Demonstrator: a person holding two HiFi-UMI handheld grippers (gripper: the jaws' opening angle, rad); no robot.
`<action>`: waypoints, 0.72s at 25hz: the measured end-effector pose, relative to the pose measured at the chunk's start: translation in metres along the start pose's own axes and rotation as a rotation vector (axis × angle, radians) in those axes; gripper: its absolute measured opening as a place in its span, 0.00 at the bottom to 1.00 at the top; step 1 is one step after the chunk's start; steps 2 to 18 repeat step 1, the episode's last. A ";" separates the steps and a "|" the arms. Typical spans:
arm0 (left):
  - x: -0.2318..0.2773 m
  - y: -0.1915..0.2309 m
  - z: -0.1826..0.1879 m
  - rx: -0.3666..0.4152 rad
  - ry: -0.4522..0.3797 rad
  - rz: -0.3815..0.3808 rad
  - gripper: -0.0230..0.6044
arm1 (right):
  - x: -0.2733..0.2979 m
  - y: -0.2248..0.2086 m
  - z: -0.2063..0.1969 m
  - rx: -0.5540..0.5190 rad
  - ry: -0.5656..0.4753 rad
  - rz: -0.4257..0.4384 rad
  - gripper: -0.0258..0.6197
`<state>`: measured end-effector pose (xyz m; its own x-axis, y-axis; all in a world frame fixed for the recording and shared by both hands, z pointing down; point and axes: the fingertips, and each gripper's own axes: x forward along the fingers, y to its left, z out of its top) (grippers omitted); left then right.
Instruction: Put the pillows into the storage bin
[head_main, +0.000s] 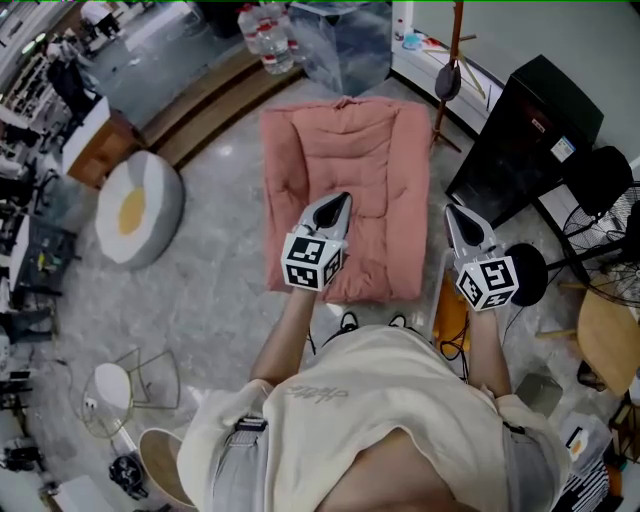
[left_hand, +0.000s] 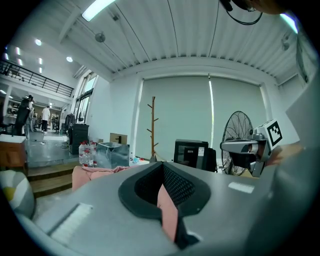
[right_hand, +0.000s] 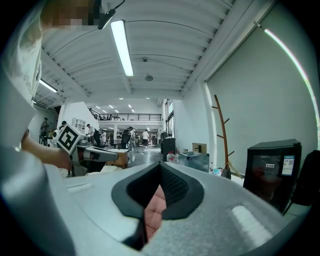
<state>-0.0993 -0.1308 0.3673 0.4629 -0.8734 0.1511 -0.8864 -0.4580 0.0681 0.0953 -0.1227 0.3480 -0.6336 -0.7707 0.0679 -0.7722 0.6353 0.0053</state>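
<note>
Overhead, the pink pillow (head_main: 345, 195) nearly whole; in gripper views, mere slivers.

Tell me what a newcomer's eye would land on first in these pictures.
The big pink cushion spread on the floor straight ahead of the person stands out first, with the clear storage bin just beyond its far edge. Off to the left lies a round fried-egg pillow. In the foreground the left gripper and right gripper are both shut and empty.
</note>
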 end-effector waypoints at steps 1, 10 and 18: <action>0.001 -0.001 0.001 0.003 -0.002 -0.003 0.06 | 0.000 0.000 0.000 -0.001 -0.002 -0.001 0.04; 0.001 -0.001 0.001 0.003 -0.002 -0.003 0.06 | 0.000 0.000 0.000 -0.001 -0.002 -0.001 0.04; 0.001 -0.001 0.001 0.003 -0.002 -0.003 0.06 | 0.000 0.000 0.000 -0.001 -0.002 -0.001 0.04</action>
